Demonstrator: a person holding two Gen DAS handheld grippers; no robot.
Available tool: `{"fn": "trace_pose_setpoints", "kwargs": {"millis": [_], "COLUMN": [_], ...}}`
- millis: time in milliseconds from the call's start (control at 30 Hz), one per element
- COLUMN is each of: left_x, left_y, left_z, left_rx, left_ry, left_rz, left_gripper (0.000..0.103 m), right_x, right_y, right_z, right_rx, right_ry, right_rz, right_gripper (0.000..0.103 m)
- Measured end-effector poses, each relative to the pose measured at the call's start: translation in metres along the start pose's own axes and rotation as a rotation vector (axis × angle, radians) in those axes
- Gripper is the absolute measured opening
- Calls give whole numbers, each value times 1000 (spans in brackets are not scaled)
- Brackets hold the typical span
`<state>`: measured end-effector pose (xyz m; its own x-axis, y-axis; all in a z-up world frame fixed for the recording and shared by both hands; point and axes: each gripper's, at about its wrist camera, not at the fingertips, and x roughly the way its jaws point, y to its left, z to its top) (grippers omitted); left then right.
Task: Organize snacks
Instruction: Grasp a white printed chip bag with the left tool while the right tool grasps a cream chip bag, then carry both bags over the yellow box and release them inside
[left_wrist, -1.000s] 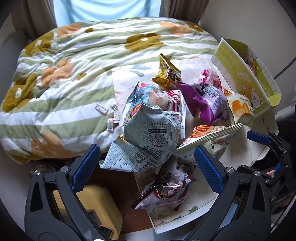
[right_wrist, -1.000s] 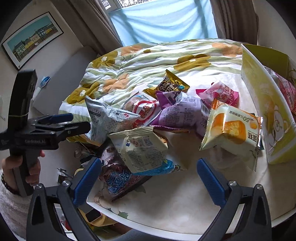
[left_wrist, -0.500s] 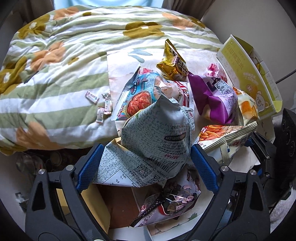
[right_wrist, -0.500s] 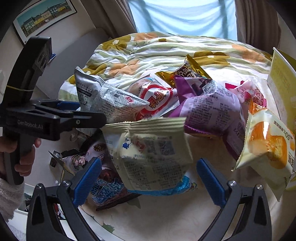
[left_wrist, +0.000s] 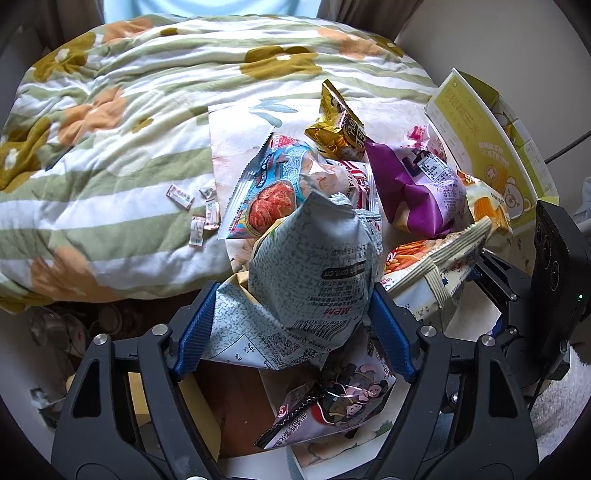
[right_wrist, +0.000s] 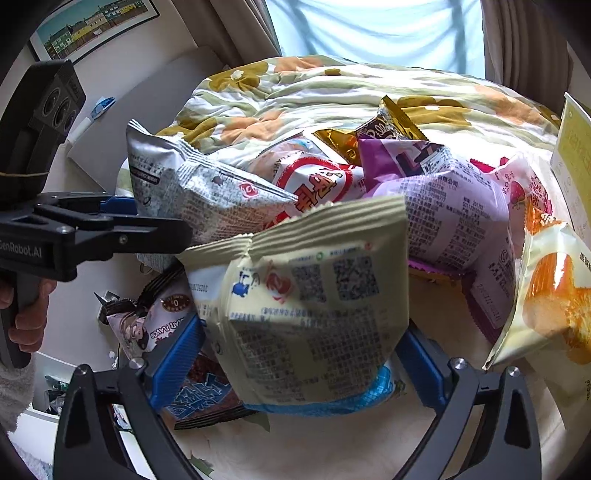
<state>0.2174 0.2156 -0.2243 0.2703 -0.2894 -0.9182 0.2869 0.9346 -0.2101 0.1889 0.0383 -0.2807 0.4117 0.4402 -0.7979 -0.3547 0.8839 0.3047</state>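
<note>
A pile of snack bags lies on a white table by the bed. My left gripper (left_wrist: 291, 325) is open, its blue pads on either side of a grey newsprint-patterned bag (left_wrist: 314, 269), touching or nearly so. That bag also shows in the right wrist view (right_wrist: 199, 192). My right gripper (right_wrist: 299, 362) is open around a cream bag with a blue bottom edge (right_wrist: 310, 306); it also shows in the left wrist view (left_wrist: 436, 266). A purple bag (left_wrist: 417, 188), a gold bag (left_wrist: 338, 125) and an orange bread bag (right_wrist: 554, 306) lie beyond.
A yellow cardboard box (left_wrist: 491, 147) stands open at the right. A flowered quilt (left_wrist: 129, 122) covers the bed behind, with small wrappers (left_wrist: 199, 218) on it. A dark cartoon bag (left_wrist: 332, 406) hangs at the table's near edge (right_wrist: 295, 454).
Both grippers have moved forward into the pile. The grey bag now sits between the left pads and the cream bag between the right pads. Both jaws have narrowed.
</note>
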Motion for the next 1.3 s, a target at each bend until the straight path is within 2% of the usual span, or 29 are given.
{"fn": "trace_pose_setpoints", "kwargs": {"millis": [67,133,233,333,867,1300], "left_x": [-2,-4,-6,-10,-44,-95], "left_y": [-2,-4,-6,-9,-27,-82], "left_z": [0,0,0,0,-6,19], "left_rx": [9,17,19,18,-16,72], "left_ry": [-2,-6,-15,-26,-99,-212], "left_rz": [1,5,2,-3,-41,-74], "left_gripper": [70,67,61,59,57,57], "right_x": [-1,-3,-7,-12,-59,-140], "right_y": [0,0,-1,-1,-12,-17], "right_z": [-2,-5,-10,-12,-20,-10], "right_rx": [0,-4,-2,-3,46,91], "right_ry": [0,2,-4,-13,-79,-193], "right_rz": [-5,-16,-31,-42,-92,-148], "right_gripper": [81,68,61,57,56,56]}}
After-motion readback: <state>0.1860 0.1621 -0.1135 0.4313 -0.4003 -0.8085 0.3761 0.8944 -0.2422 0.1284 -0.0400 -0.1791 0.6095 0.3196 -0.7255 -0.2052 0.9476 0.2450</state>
